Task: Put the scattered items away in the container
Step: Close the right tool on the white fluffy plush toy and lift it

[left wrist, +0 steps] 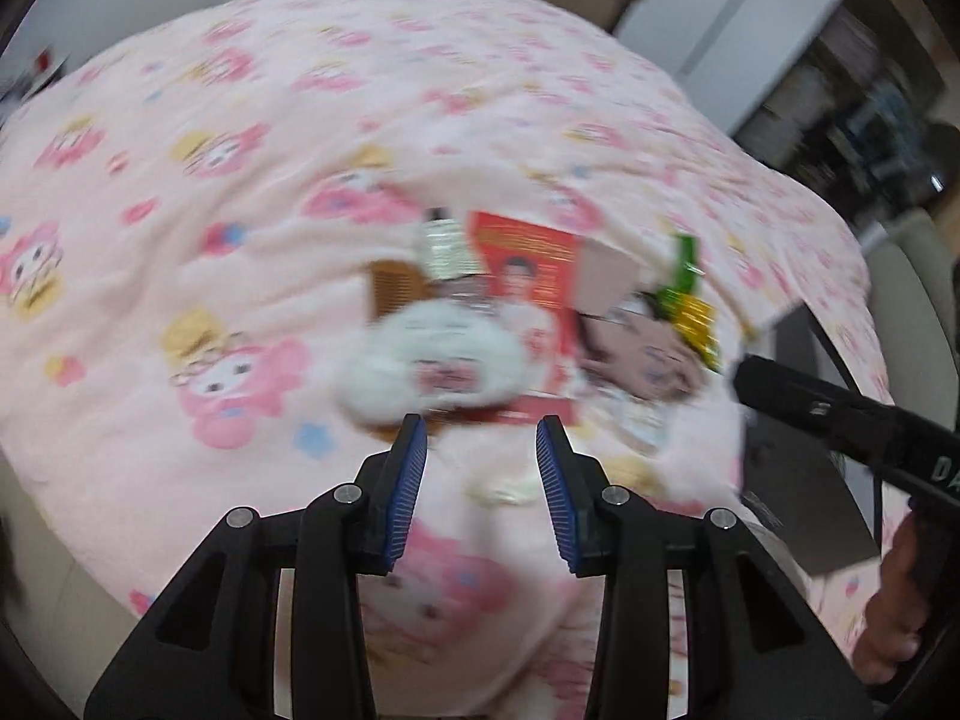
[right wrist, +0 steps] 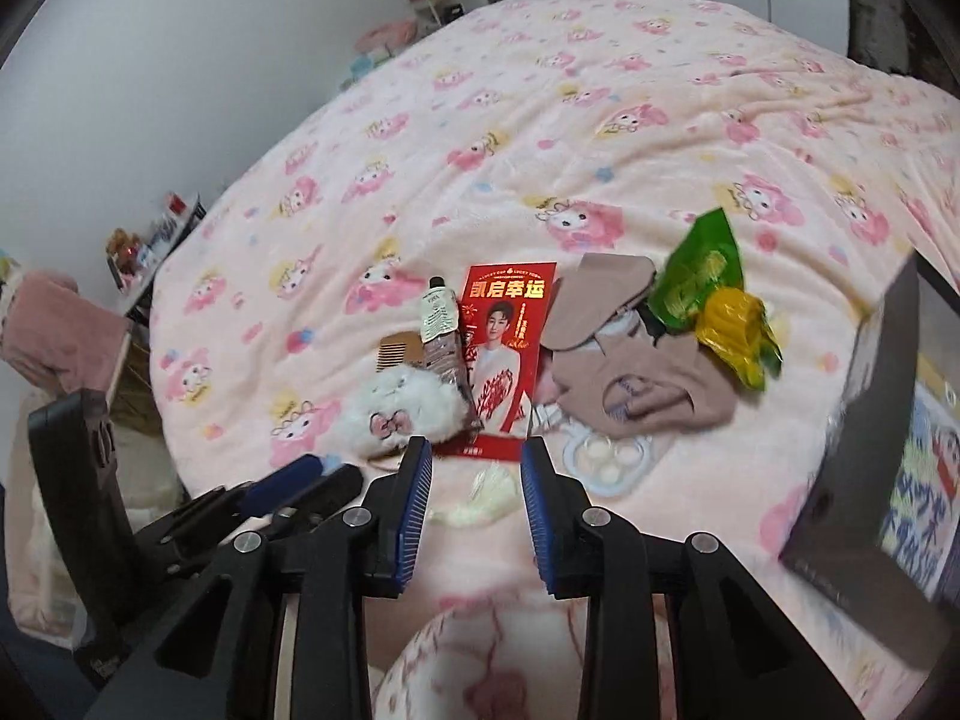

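Observation:
Scattered items lie in a cluster on the pink cartoon blanket [right wrist: 540,138]: a white fluffy toy [right wrist: 408,411], a wooden comb [right wrist: 399,354], a tube [right wrist: 441,330], a red card [right wrist: 504,348], a beige cloth [right wrist: 630,360], a green snack bag [right wrist: 702,276], a yellow wrapper [right wrist: 738,324] and a cream tassel [right wrist: 480,498]. The dark box [right wrist: 864,420] stands at the right. My right gripper [right wrist: 477,447] hovers open just before the red card. My left gripper [left wrist: 482,426] is open with nothing between its fingers, near the blurred fluffy toy [left wrist: 432,360].
A pale round tray [right wrist: 606,459] lies beside the beige cloth. The left gripper's body [right wrist: 288,486] shows low on the left of the right wrist view. A wall and a cluttered shelf [right wrist: 156,240] border the bed at the left. Cabinets [left wrist: 720,30] stand beyond it.

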